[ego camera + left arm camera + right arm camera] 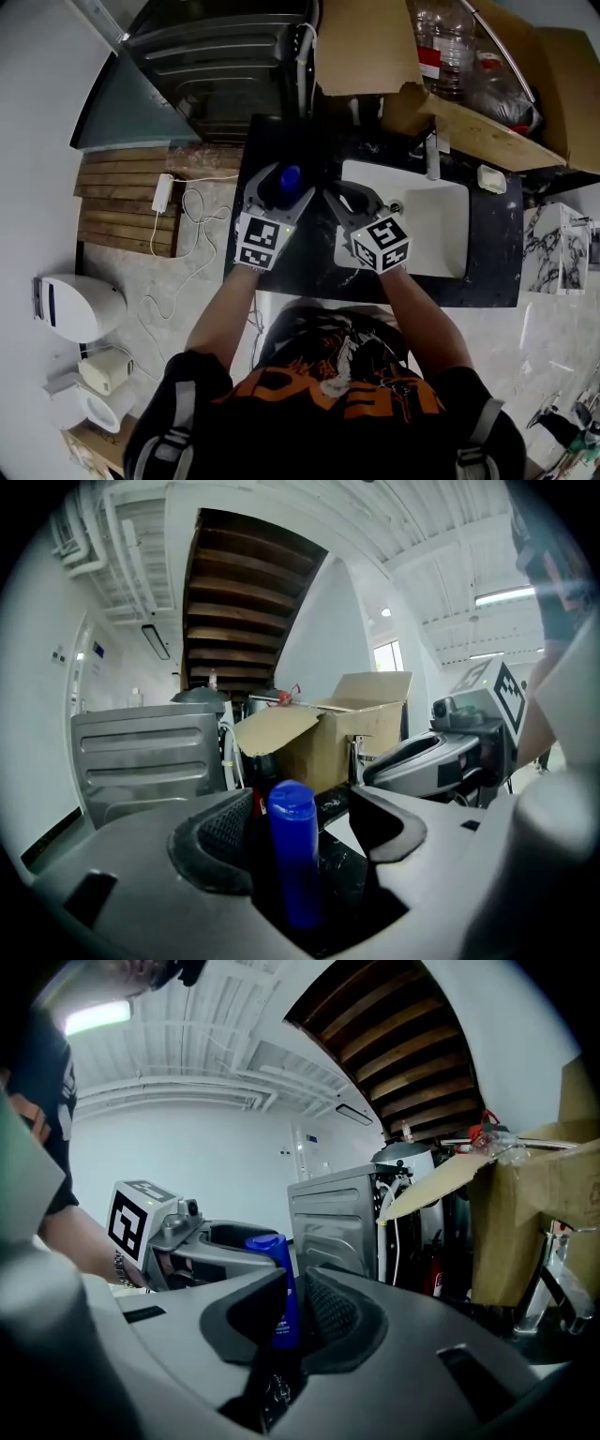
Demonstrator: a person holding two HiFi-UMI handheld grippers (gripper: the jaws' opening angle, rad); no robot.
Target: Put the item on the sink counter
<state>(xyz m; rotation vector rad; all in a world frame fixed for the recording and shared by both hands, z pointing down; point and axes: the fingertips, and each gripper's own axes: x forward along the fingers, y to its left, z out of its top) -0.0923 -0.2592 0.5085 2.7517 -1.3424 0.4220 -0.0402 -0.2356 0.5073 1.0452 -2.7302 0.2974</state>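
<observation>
A blue bottle [289, 176] stands upright on the black sink counter [487, 246], at its left end. My left gripper [284, 185] is open around it. In the left gripper view the blue bottle [295, 855] stands between the jaws of the left gripper [302, 825], close to the left pad, with a clear gap to the right pad. My right gripper [349, 199] hovers just to the right, over the counter beside the white basin [427, 225], with its jaws together and nothing in them. In the right gripper view the bottle [278, 1283] shows beyond the right gripper [295, 1305].
A faucet [433, 157] stands at the back of the basin, with a large cardboard box [497, 122] of plastic bottles behind it. A metal appliance [220, 56] stands at the far left. A wooden mat [122, 197], a white cable [192, 211] and a toilet [80, 305] are on the floor at left.
</observation>
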